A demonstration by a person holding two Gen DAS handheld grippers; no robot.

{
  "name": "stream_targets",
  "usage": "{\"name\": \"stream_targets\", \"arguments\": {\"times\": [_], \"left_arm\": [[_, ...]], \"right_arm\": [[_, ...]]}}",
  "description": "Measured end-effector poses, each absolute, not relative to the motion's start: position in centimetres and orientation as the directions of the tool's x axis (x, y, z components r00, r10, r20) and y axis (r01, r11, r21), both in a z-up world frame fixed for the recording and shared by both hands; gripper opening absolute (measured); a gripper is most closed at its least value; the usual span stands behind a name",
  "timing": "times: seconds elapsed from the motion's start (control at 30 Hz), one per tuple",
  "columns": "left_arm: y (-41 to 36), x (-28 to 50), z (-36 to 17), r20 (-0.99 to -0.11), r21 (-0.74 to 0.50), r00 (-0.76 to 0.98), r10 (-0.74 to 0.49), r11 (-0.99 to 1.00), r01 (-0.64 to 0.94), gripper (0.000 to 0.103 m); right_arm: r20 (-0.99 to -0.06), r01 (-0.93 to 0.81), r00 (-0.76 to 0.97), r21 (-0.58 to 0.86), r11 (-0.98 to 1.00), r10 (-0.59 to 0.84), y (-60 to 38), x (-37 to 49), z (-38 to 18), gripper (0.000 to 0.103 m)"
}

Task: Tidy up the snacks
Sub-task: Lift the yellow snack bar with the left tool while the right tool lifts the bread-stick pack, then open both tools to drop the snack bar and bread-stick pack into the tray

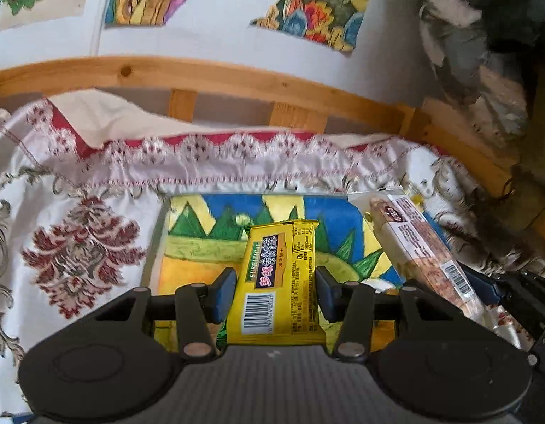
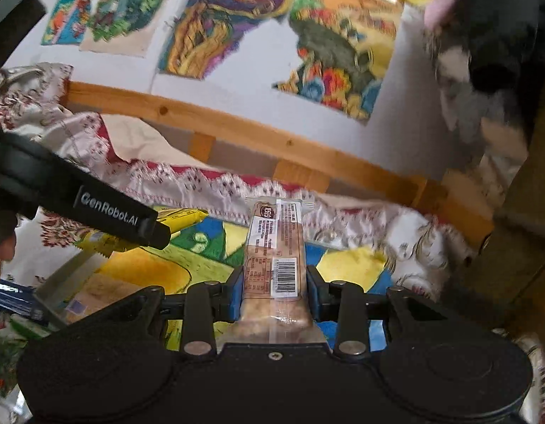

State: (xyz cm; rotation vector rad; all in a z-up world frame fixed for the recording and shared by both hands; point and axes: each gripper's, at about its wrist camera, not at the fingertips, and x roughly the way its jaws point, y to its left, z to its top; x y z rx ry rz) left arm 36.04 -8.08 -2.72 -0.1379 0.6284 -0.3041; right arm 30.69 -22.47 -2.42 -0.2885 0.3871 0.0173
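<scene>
My jaws are both closed on snacks. My left gripper point(image 1: 276, 293) grasps a yellow pack point(image 1: 281, 279) by its long sides, barcode end toward me, the pack lifted over the tray point(image 1: 201, 247) with the painted hills and sun. My right gripper point(image 2: 275, 293) is clenched on a clear bar point(image 2: 274, 258) with pale brown filling and a white label, pointing away from me over the right part of the same tray.

In the left view the clear bar point(image 1: 421, 251) lies just right of the yellow pack, tilted, with the right gripper's dark linkage at its lower end. In the right view my left gripper point(image 2: 106, 208) reaches in from the left over the tray, the yellow pack point(image 2: 99, 240) showing beneath it, well apart from the clear bar.

The tray sits on a cloth point(image 1: 78, 247) with red floral medallions and a red-and-white lace border beyond the tray. Behind that runs a wooden rail point(image 1: 237, 81) against a white wall hung with bright drawings point(image 2: 216, 24). A dark plush shape point(image 2: 495, 35) crowds the tray's upper right; it is blurred.
</scene>
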Motion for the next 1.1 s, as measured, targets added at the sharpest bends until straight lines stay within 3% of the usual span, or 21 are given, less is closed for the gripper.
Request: {"name": "stream_targets", "arguments": {"times": [0.6,0.73,0.83,0.9,1.1], "left_arm": [[-9.8,37.2,-6.9,-0.646,-0.100,0.731,-0.220,0.974,0.205,0.052],[-10.0,37.2,-6.9,-0.656,-0.099,0.724,-0.213,0.975,0.197,0.060],[-9.8,36.9,-6.7,-0.655,-0.108,0.725,-0.213,0.976,0.189,0.075],[-9.6,36.4,-6.3,-0.641,-0.111,0.737,-0.214,0.976,0.187,0.079],[-8.9,34.6,-4.1,-0.601,-0.110,0.769,-0.218,0.975,0.190,0.090]], "right_arm": [[-0.532,-0.050,0.846,-0.155,0.987,-0.041,-24.6,33.6,-6.8,0.037],[-0.539,-0.054,0.841,-0.152,0.987,-0.037,-24.7,33.8,-6.7,0.038],[-0.543,-0.049,0.839,-0.147,0.988,-0.039,-24.8,33.8,-6.5,0.045],[-0.544,-0.052,0.838,-0.133,0.990,-0.029,-25.1,33.5,-6.3,0.059],[-0.513,-0.037,0.858,-0.096,0.995,-0.018,-25.8,31.4,-4.4,0.077]]}}
